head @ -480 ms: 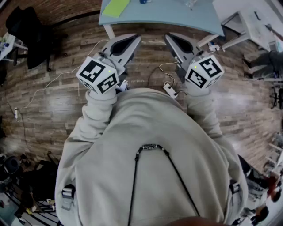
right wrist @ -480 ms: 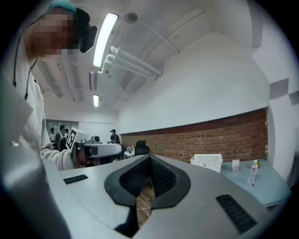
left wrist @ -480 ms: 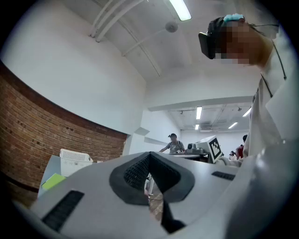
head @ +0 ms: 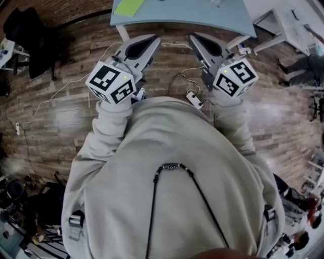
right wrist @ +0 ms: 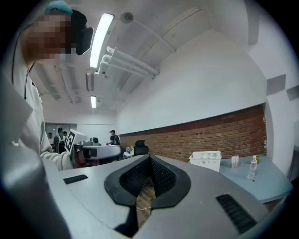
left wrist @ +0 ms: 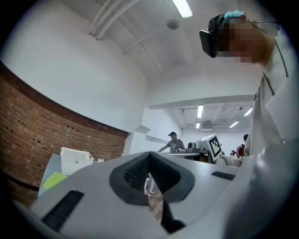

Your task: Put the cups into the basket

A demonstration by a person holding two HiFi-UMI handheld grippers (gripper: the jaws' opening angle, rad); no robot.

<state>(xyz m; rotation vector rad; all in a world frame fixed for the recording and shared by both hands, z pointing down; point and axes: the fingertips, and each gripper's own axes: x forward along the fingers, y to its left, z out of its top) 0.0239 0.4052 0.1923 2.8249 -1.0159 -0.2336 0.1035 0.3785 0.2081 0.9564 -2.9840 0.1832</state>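
Hovering short of the desk [head: 202, 15], left tongs [head: 154, 39] and right tongs [head: 195, 38] are both pressed together, empty; basket [right wrist: 205, 160] sits on the desk.

1. My left gripper [head: 152, 41] and my right gripper [head: 198, 40] have pale grey shells. The pads inside the jaws are black with a fine mesh grain.
2. Each gripper carries a cube [head: 111, 83] of bold black square markers on white.
3. The counter [head: 202, 17] is pale blue, and the sheet [head: 129, 7] on it is yellow-green.
4. The basket [right wrist: 206, 160] is white, its wall patterned with rows of small holes.
5. The floor [head: 61, 116] shows planks in mixed brown and grey tones.
6. The brick wall [right wrist: 210, 135] is red-brown with paler joints, and white above.
7. My sweatshirt [head: 167, 212] is cream, crossed by a thin black cord [head: 152, 217].
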